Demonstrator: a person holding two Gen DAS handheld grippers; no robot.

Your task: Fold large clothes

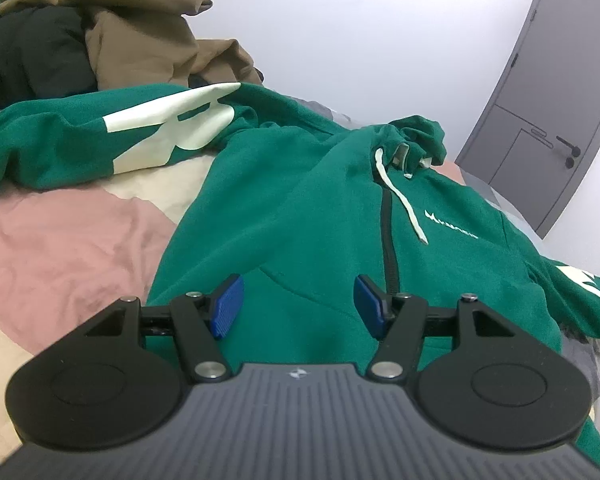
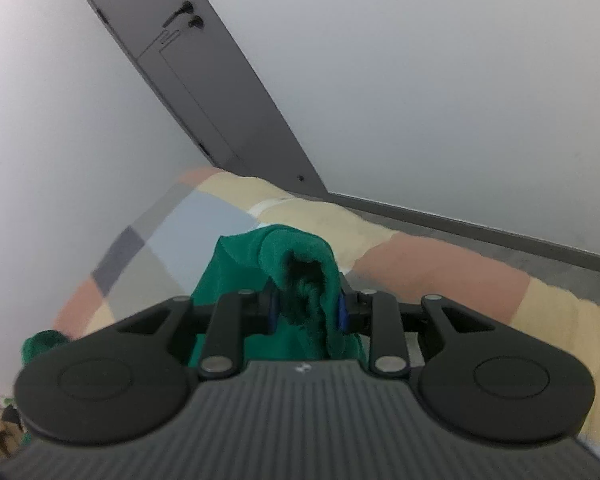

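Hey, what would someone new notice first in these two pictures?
A big green zip-up hoodie sprawls across the pink and cream patchwork bedspread, the open left claw over its lower front. The right claw is shut on a bunched green sleeve. Brown and black clothes pile behind.

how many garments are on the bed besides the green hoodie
2 that can be made out: a brown garment heaped at the far left, and a black garment beside it, partly underneath. More may be hidden in that pile.

White walls (image 1: pixel 380 40), grey door (image 1: pixel 540 112), patchwork bedspread (image 1: pixel 60 240).
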